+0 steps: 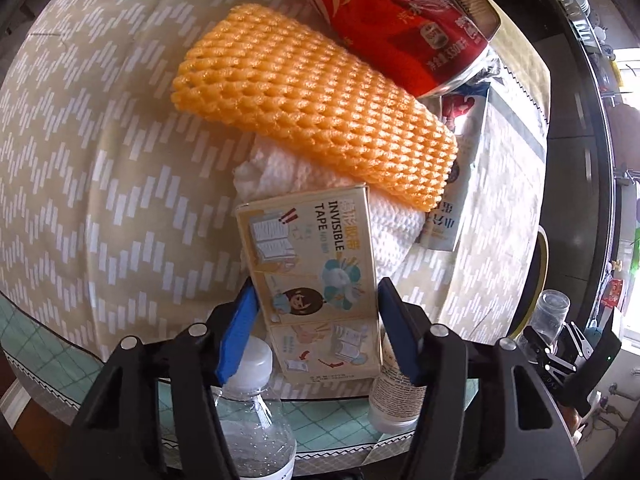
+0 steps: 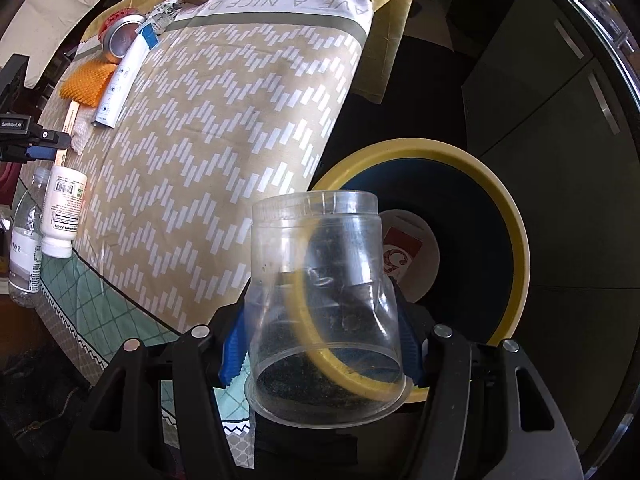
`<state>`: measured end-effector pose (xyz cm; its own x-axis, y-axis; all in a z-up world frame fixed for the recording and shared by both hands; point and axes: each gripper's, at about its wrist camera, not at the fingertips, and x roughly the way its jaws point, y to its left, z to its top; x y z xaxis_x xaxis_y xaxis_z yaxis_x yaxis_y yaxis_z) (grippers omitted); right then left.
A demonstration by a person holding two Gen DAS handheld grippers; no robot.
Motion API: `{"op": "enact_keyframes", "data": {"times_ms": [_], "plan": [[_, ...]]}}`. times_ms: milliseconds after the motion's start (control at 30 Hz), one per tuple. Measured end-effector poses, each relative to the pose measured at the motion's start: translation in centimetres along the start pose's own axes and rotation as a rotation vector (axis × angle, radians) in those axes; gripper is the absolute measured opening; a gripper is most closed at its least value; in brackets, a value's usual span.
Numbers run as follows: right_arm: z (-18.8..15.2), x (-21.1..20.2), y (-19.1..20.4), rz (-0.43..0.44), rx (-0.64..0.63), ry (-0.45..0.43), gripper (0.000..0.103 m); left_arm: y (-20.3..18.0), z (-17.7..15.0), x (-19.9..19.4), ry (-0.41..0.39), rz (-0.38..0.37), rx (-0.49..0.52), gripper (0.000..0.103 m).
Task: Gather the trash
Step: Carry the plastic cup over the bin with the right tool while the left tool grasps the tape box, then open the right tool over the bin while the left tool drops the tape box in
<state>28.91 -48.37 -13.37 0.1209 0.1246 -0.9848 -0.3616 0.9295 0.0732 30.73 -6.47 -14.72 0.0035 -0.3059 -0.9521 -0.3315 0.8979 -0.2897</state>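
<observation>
The clear plastic jar (image 2: 324, 304) is pinched at its waist in the right gripper (image 2: 320, 340), walls dented inward where the blue pads press, and it hangs mouth-away over the yellow-rimmed bin (image 2: 516, 240) beside the table's edge. A paper disc with a red mark already lies at the bottom. To my eye this is the drop: the jar sits over the near rim rather than the middle, so it wants carrying a touch further over the opening before the jaws part (a springy jar can kick sideways when let go).

Over at the heap, the left gripper (image 1: 316, 320) has its pads against both long edges of the invisible-tape box (image 1: 316, 280), which leans on a white foam net (image 1: 384, 220) under an orange foam net (image 1: 312, 104). A squeezed grip, I'd judge, though the card shows no buckling. Lifting straight up should keep the nets from dragging. The crushed red cola can (image 1: 400, 28), a white pill bottle (image 2: 64, 212) and a water bottle (image 2: 26, 240) are left to gather.
</observation>
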Motion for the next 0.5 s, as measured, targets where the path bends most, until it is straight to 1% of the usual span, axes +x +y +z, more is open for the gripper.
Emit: {"op": "enact_keyframes", "data": {"times_ms": [133,233,300,367,433,500], "plan": [[0.1,0.7,-1.9,-0.051,0.059,-0.001,0.06,0.6,-0.2,-1.4,-0.028,-0.025,-0.004,0.057],[0.2,1.6,-4.0,-0.109,0.119,0.011,0.061,0.6,-0.2,-2.9,-0.054,-0.054,-0.003,0.057],[0.2,2.5,-5.6,-0.115,0.171,0.024,0.061,0.7,-0.5,-3.9,-0.072,-0.065,0.007,0.057],[0.2,3.5,-7.0,-0.122,0.21,0.035,0.066,0.6,-0.7,-4.8,-0.084,-0.076,0.018,0.057],[0.2,4.0,-8.1,-0.114,0.248,0.033,0.069,0.7,-1.1,-5.9,-0.1,-0.082,0.031,0.057],[0.1,3.9,-8.8,-0.124,0.281,0.013,0.07,0.8,-1.5,-6.9,-0.114,-0.091,0.048,0.057]]}}
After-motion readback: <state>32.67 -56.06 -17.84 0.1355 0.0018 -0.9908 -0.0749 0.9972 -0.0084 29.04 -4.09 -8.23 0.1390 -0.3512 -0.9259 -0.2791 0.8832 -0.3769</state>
